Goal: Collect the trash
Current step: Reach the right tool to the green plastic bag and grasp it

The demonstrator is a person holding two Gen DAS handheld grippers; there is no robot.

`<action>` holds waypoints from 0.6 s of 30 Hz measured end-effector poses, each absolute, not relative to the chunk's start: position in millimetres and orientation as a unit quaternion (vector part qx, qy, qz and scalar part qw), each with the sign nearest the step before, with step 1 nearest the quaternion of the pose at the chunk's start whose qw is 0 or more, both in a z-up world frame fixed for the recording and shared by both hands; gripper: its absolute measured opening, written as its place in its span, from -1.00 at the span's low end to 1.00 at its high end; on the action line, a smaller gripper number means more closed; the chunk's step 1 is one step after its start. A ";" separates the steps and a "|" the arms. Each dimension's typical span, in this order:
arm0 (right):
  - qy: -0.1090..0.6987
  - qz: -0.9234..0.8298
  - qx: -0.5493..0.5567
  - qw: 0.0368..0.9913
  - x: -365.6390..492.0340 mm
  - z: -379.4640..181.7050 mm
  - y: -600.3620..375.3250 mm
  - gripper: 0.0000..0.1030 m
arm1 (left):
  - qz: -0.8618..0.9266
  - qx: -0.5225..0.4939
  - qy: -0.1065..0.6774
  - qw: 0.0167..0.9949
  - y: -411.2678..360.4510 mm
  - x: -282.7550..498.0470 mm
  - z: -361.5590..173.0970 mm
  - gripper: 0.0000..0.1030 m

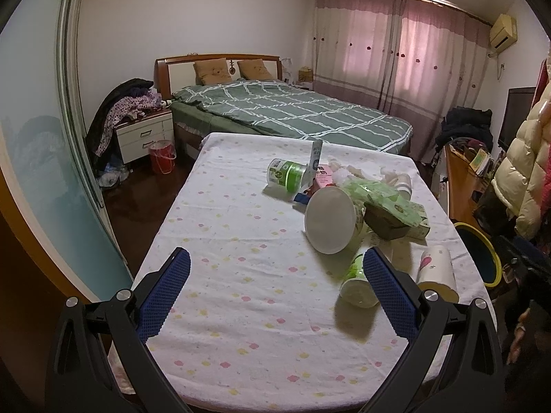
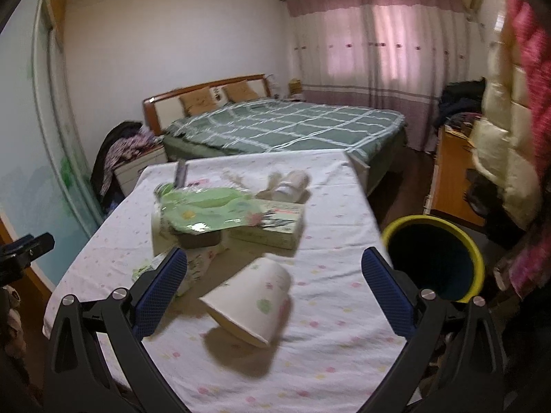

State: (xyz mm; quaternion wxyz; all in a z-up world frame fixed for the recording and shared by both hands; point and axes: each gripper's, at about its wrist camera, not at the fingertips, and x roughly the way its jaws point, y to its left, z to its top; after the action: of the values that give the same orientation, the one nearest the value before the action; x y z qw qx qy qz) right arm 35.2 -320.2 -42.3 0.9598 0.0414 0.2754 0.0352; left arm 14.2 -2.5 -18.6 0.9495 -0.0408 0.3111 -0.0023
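Observation:
Trash lies on a table with a flowered white cloth [image 1: 241,241]. In the left wrist view: a green-labelled tub [image 1: 287,174], a white bowl on its side [image 1: 330,219], a green wrapper [image 1: 382,196], a small green-and-white cup [image 1: 356,282] by my right finger, and a flowered paper cup [image 1: 435,270]. My left gripper [image 1: 275,268] is open and empty above bare cloth. In the right wrist view the flowered paper cup [image 2: 249,301] lies tipped between my open right gripper's [image 2: 273,268] fingers, not touched. A yellow-rimmed bin [image 2: 434,258] stands off the table's right edge.
A tissue box [image 2: 272,223] and a white bottle [image 2: 291,184] lie further back on the table [image 2: 327,344]. A green plaid bed [image 1: 292,110], a nightstand with clothes [image 1: 144,130], a red bucket [image 1: 162,156] and hanging coats [image 1: 527,172] surround it.

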 end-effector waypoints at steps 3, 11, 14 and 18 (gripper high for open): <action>0.286 0.055 0.028 0.956 52.9 -49.0 -300.9 0.88 | 0.002 -0.042 0.311 0.949 1.8 17.7 -22.4 0.93; 0.298 0.095 0.007 0.950 96.8 -60.7 -254.1 0.88 | 0.013 -0.047 0.323 0.945 15.2 32.0 -33.8 0.93; 0.300 0.096 -0.012 0.949 111.4 -64.7 -240.1 0.87 | 0.016 -0.048 0.326 0.944 18.7 37.8 -38.2 0.93; 0.310 0.097 -0.026 0.946 132.7 -70.0 -227.1 0.65 | 0.017 -0.051 0.335 0.941 23.6 45.3 -45.7 0.93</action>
State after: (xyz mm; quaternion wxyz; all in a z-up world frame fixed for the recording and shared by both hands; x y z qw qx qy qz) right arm 132.7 -227.1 -70.0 0.9456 -0.0265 0.3095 0.0969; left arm 45.3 23.6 -45.7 0.9408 -0.0510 0.3347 0.0173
